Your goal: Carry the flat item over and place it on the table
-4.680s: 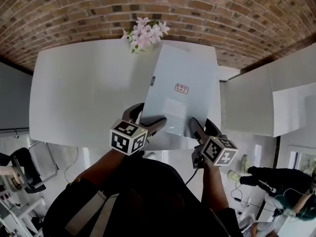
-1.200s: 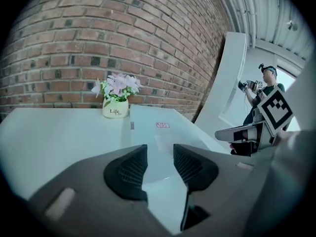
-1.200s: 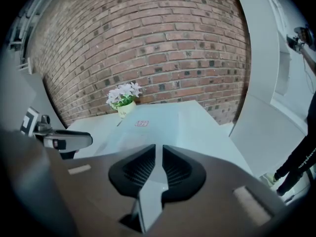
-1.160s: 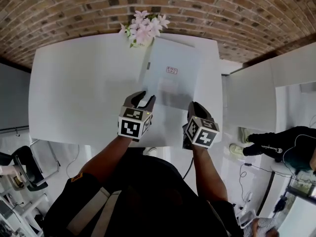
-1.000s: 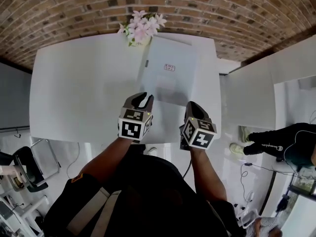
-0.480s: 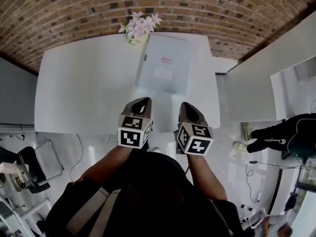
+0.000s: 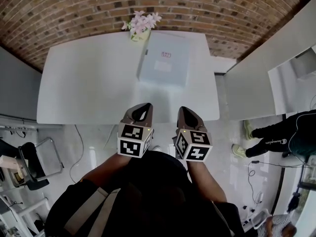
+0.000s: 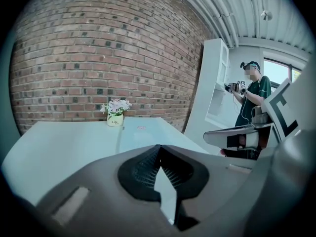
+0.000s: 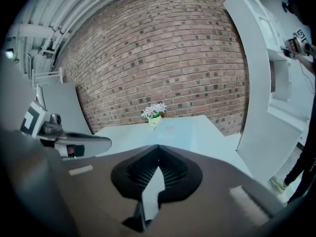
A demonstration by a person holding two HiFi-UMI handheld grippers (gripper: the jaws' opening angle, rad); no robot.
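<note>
**A:** Starting from the head view?

**B:** Shows the flat item (image 7: 164, 59) lying on the white table (image 7: 89, 83), toward its far right part. Sits just beside the flower pot (image 7: 139, 26) at the brick wall (image 7: 74, 14). Well apart from both tools.

**A:** And the tools there?

**B:** Left gripper (image 7: 143, 107) and right gripper (image 7: 185, 112) side by side at the table's near edge, pointing toward the flat item. Nothing carried in either.

**A:** Next, the left gripper view?

**B:** Looks along jaws pressed together at their tips (image 8: 159, 146), with nothing pinched. Beyond them, the flat item (image 8: 145, 135) resting flat on the table, a small label on its top. Flower pot (image 8: 115, 117) behind it, at its left far corner. The right gripper (image 8: 237, 135) alongside at the right, and a person (image 8: 252, 98) standing farther back.

**A:** Lastly, the right gripper view?

**B:** Same story: jaws closed against each other (image 9: 158, 146), empty. Flat item (image 9: 173, 130) out ahead on the table, flower pot (image 9: 154, 116) at its far edge against the brick wall. Left gripper (image 9: 79, 144) in sight at the left.
</note>
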